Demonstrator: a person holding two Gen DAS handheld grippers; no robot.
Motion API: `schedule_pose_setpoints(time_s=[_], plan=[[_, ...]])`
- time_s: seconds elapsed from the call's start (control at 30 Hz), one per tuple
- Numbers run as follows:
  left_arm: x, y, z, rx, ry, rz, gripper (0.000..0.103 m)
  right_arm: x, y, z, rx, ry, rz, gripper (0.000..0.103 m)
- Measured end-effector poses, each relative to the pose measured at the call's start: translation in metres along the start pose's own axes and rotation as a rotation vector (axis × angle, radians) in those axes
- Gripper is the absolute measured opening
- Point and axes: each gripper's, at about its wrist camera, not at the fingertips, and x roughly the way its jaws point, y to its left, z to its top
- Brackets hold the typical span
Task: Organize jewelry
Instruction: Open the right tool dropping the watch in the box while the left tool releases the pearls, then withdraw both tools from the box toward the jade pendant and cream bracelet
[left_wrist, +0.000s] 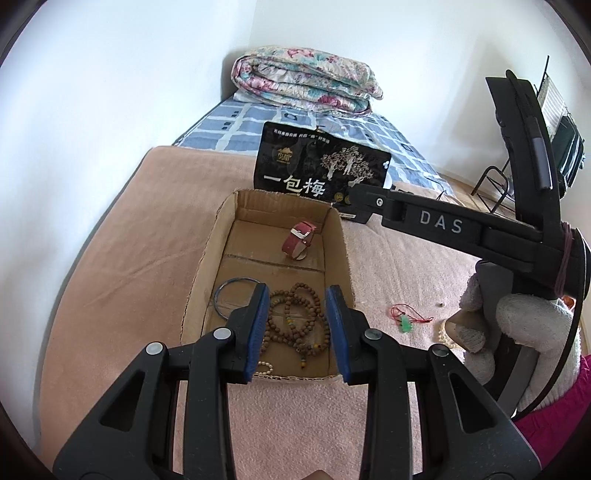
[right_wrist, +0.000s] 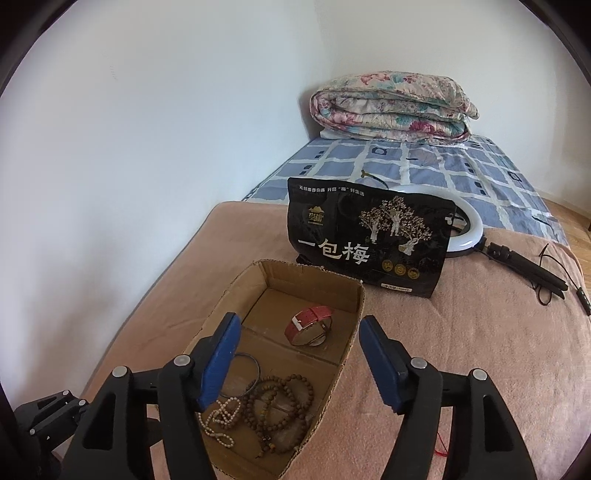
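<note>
Right gripper (right_wrist: 299, 365) hangs wide open and empty over the cardboard box (right_wrist: 352, 295); left gripper (left_wrist: 295, 332) is open too, holding nothing. Inside the box: wooden bead necklace (right_wrist: 280, 410), pearl strand (right_wrist: 221, 415), dark bangle (right_wrist: 249, 373), red watch (right_wrist: 310, 325). A green pendant (left_wrist: 406, 325) lies on the pink blanket (left_wrist: 147, 240) beside it.

Box (right_wrist: 354, 295) top open; bag (right_wrist: 369, 240) behind.

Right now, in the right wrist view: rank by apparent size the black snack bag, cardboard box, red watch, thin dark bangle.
1. cardboard box, though it sits nearest the camera, which inflates it
2. black snack bag, close behind in size
3. and 4. red watch and thin dark bangle: too alike to rank
</note>
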Motion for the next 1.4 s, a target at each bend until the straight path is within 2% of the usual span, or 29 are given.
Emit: schedule_pose_setpoints(time_s=[0.17, 0.27, 0.37, 0.53, 0.6, 0.67, 1.07, 1.23, 1.4], plan=[[-0.011, -0.015, -0.002, 0.021, -0.019, -0.009, 0.032, -0.024, -0.012, -0.004, -0.002, -0.018, -0.031, 0.076], [-0.015, -0.026, -0.004, 0.044, -0.029, -0.015, 0.032, -0.041, -0.025, -0.008, 0.013, -0.043, -0.054, 0.089], [-0.018, -0.036, -0.007, 0.061, -0.03, -0.026, 0.032, -0.056, -0.036, -0.011, 0.023, -0.055, -0.073, 0.089], [-0.02, -0.049, -0.01, 0.083, -0.031, -0.047, 0.032, -0.084, -0.058, -0.02, 0.051, -0.08, -0.111, 0.102], [-0.02, -0.054, -0.012, 0.091, -0.03, -0.056, 0.035, -0.095, -0.068, -0.025, 0.054, -0.09, -0.133, 0.103], [-0.02, -0.059, -0.014, 0.098, -0.032, -0.064, 0.044, -0.105, -0.077, -0.03, 0.055, -0.093, -0.159, 0.103], [-0.007, -0.089, -0.024, 0.126, -0.003, -0.094, 0.045, -0.143, -0.145, -0.058, 0.194, -0.1, -0.219, 0.103], [0.005, -0.099, -0.027, 0.135, 0.023, -0.103, 0.045, -0.155, -0.163, -0.066, 0.211, -0.125, -0.256, 0.103], [0.018, -0.111, -0.03, 0.144, 0.045, -0.113, 0.045, -0.155, -0.183, -0.078, 0.217, -0.095, -0.29, 0.103]])
